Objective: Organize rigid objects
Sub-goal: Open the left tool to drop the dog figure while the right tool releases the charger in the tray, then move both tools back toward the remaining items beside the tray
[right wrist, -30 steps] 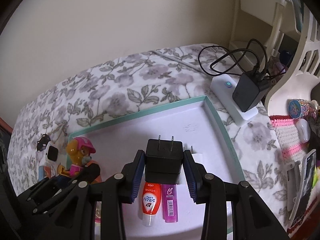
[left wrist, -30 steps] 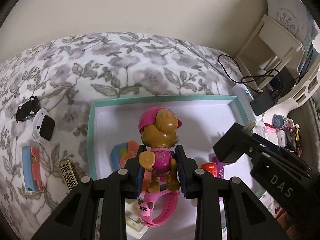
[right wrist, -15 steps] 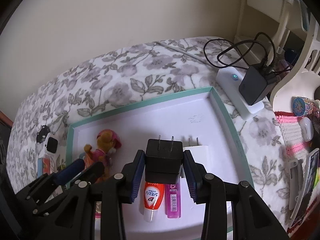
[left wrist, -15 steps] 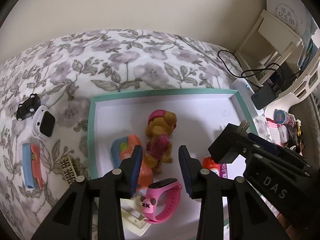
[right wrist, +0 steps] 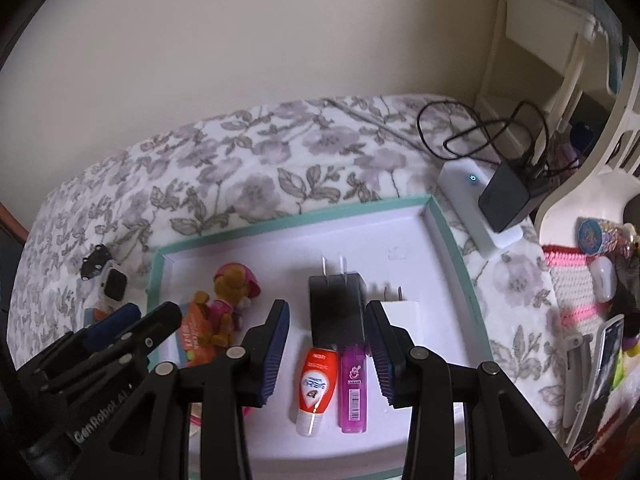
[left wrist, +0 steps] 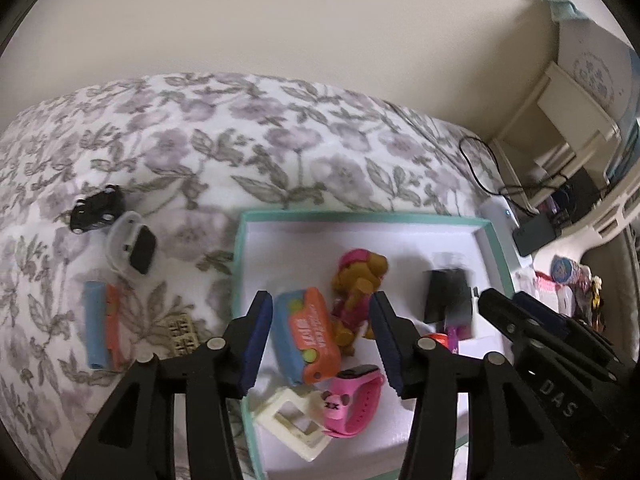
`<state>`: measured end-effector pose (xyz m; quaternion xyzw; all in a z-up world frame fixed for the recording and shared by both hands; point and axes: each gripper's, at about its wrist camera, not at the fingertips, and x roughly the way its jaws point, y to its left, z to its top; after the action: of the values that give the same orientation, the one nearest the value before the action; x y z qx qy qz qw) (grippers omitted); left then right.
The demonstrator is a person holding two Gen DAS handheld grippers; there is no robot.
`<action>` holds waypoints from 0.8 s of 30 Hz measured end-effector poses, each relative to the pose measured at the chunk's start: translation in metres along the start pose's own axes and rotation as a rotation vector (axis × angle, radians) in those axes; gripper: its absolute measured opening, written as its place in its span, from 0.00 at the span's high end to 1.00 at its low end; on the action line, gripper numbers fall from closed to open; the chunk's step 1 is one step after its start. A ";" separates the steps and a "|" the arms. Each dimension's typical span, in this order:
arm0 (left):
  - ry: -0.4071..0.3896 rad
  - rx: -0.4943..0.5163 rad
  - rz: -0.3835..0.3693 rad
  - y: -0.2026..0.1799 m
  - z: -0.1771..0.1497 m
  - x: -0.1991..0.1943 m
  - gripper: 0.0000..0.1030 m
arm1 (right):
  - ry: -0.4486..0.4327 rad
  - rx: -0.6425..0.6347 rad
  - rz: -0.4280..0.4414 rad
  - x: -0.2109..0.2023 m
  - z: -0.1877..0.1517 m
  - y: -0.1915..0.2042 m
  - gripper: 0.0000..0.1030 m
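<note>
Floral fabric in grey and lilac covers the bed (right wrist: pixel 248 184), and on it lies a shallow tray (right wrist: pixel 448 240) with a mint-green rim and a white floor. Both grippers hang over the near part of this tray. The left gripper (left wrist: pixel 320 340) has its jaws opening, with a clear gap at each side of what lies under it; nothing is pressed by the pads. Under it lie an orange and blue toy block (left wrist: pixel 310 336) and, just beside it, a brown puppy figure (left wrist: pixel 358 292) in pink clothes, lying on its side on the tray floor. The right gripper (right wrist: pixel 326 350) also has its jaws opening, and the black plug adapter (right wrist: pixel 336 300) lies between the blue pads, its two prongs pointing to the far rim, without touching them. A white adapter (right wrist: pixel 402 312) lies just beside the black one. Nearer to the camera are an orange tube (right wrist: pixel 316 384) and a purple tube (right wrist: pixel 352 388), side by side. A pink watch (left wrist: pixel 354 400) and a cream frame (left wrist: pixel 294 420) lie at the near left corner. Outside the tray, on the fabric, sit a small black car (left wrist: pixel 96 208) and a white smartwatch (left wrist: pixel 132 248).
</note>
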<state>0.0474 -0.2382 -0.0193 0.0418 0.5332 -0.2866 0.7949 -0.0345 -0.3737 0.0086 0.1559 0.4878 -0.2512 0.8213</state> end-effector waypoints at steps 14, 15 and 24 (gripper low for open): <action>-0.035 -0.132 0.155 0.047 0.006 -0.014 0.14 | -0.043 -0.052 -0.029 -0.014 0.001 0.013 0.32; -0.039 -0.136 0.160 0.048 0.006 -0.015 0.14 | -0.040 -0.052 -0.031 -0.012 0.000 0.014 0.32; -0.069 -0.152 0.208 0.060 0.006 -0.018 0.13 | -0.025 -0.037 -0.028 -0.004 -0.003 0.012 0.21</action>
<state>0.0778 -0.1838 -0.0155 0.0269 0.5185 -0.1626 0.8391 -0.0316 -0.3614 0.0108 0.1306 0.4841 -0.2558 0.8265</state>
